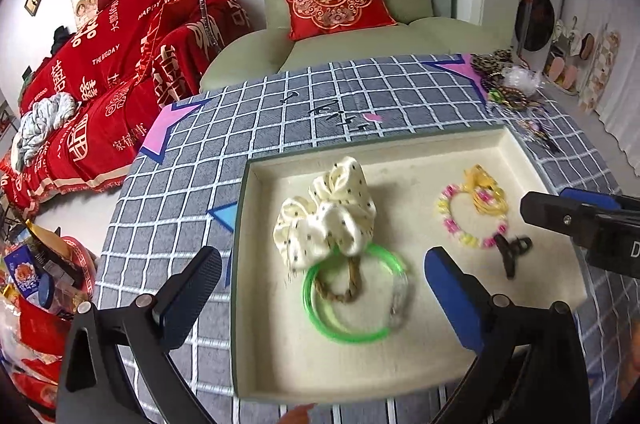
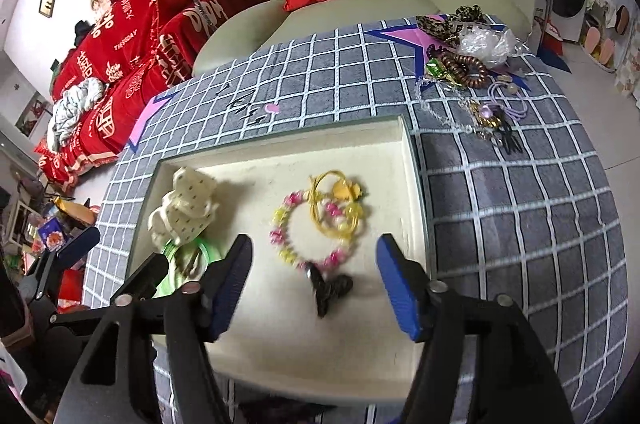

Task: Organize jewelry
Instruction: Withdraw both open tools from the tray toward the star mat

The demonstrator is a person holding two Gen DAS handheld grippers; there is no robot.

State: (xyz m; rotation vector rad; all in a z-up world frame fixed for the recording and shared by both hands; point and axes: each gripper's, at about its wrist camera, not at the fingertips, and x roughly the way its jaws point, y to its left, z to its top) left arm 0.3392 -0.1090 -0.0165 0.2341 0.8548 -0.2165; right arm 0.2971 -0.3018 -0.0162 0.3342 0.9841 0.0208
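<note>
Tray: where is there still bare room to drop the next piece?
Free: the tray floor along its far wall, and the near strip in front of the green bangles and black claw clip. Crowded: the left part with the cream scrunchie, and the middle right, where the bead bracelet overlaps the yellow hair tie.

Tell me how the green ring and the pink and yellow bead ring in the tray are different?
The green ring is smooth, thin, see-through hoops of one colour; the bead ring is a string of chunky pink and yellow beads. The green ring lies on the tray's left, its edge tucked under the spotted cream scrunchie; the bead ring lies on the right, overlapping a yellow hair tie. Both lie flat, and no claw touches either.
</note>
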